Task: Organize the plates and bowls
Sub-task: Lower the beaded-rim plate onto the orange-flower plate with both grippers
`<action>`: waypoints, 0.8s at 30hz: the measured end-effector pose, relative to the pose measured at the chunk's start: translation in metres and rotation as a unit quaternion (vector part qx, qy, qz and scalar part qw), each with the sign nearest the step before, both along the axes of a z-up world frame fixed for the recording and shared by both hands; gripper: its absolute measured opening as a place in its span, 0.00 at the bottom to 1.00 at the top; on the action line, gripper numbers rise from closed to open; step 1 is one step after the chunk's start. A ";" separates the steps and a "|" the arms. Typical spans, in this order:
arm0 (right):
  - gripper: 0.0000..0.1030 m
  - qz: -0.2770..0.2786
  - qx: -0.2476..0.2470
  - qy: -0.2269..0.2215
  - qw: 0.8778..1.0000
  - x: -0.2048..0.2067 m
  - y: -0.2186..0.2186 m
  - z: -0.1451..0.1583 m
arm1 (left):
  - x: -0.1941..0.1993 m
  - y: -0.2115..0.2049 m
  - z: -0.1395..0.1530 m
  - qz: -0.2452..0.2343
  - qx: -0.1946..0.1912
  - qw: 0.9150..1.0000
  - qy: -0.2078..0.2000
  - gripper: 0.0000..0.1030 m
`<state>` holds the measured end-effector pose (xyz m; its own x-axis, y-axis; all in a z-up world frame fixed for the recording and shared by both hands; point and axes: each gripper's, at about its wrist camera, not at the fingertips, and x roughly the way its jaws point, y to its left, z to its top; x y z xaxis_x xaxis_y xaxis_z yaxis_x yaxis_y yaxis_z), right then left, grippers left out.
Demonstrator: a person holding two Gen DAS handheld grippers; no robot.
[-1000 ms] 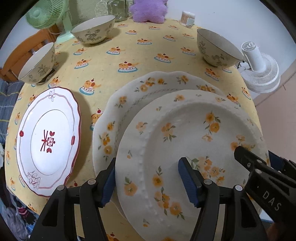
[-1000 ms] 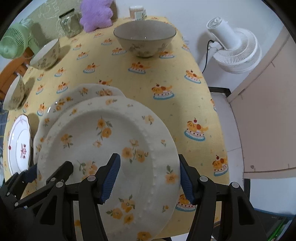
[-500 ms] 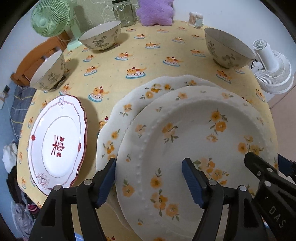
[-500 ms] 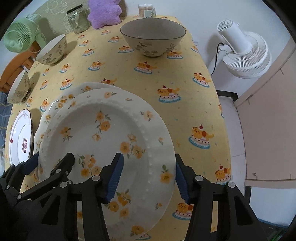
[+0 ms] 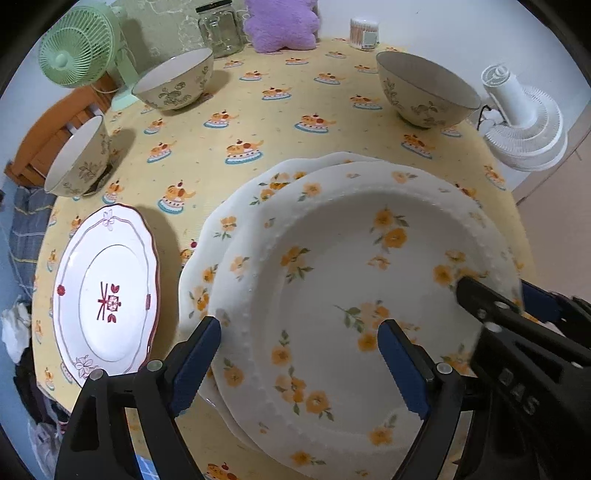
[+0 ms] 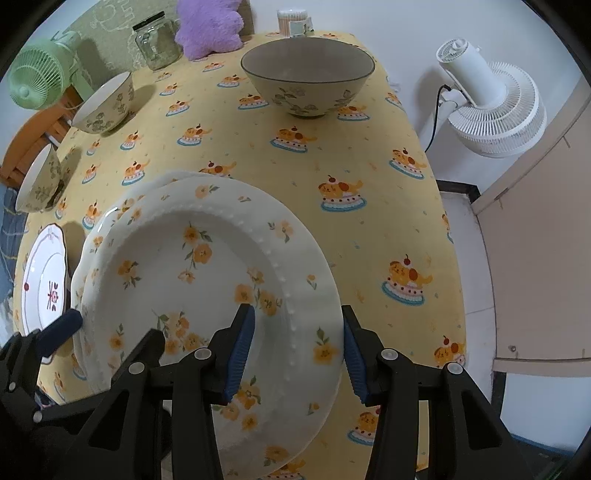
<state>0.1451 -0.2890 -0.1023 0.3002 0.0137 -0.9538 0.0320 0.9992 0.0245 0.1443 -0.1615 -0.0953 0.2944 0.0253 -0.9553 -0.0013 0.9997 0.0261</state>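
A white plate with orange flowers and a beaded rim [image 5: 351,295] [image 6: 192,295] lies on a scalloped floral plate [image 5: 236,221] [image 6: 125,206] near the table's front edge. My left gripper [image 5: 301,365] straddles the top plate's left rim; its jaws are opening and the pads stand off the rim. My right gripper [image 6: 297,354] straddles the right rim, jaws closing, with a gap still showing at the pads. A red-trimmed white plate [image 5: 105,291] lies to the left. Three floral bowls [image 5: 173,83] [image 5: 79,160] [image 5: 424,88] stand farther back.
The yellow tablecloth [image 5: 280,140] covers a table that ends just below the grippers. A green fan [image 5: 79,48], glass jar [image 5: 219,31], purple plush [image 5: 280,24] and swab box [image 5: 364,33] line the back. A white fan [image 6: 491,107] stands off the right side.
My left gripper's jaws have spread wider around the plate's left rim. My right gripper's jaws have drawn closer together over the right rim. The plates have kept their places.
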 end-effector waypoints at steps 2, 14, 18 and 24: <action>0.49 0.001 -0.002 0.001 1.000 0.003 0.002 -0.001 | 0.001 -0.001 0.003 -0.006 -0.010 1.000 0.000 0.86; 0.50 -0.001 -0.009 0.012 1.000 0.021 0.013 -0.005 | 0.011 0.011 0.003 -0.007 -0.043 0.999 0.009 0.85; 0.52 -0.002 -0.015 0.015 1.000 0.025 0.019 -0.006 | 0.013 0.016 0.004 -0.006 -0.041 0.999 0.009 0.85; 0.57 0.000 -0.012 0.018 1.000 0.026 0.021 -0.010 | 0.010 0.019 0.005 -0.004 -0.034 0.999 0.006 0.85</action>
<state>0.1709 -0.2682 -0.1121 0.2663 -0.0091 -0.9639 0.0328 0.9995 -0.0003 0.1541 -0.1425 -0.0905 0.2835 -0.0415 -0.9581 0.0069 0.9991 -0.0412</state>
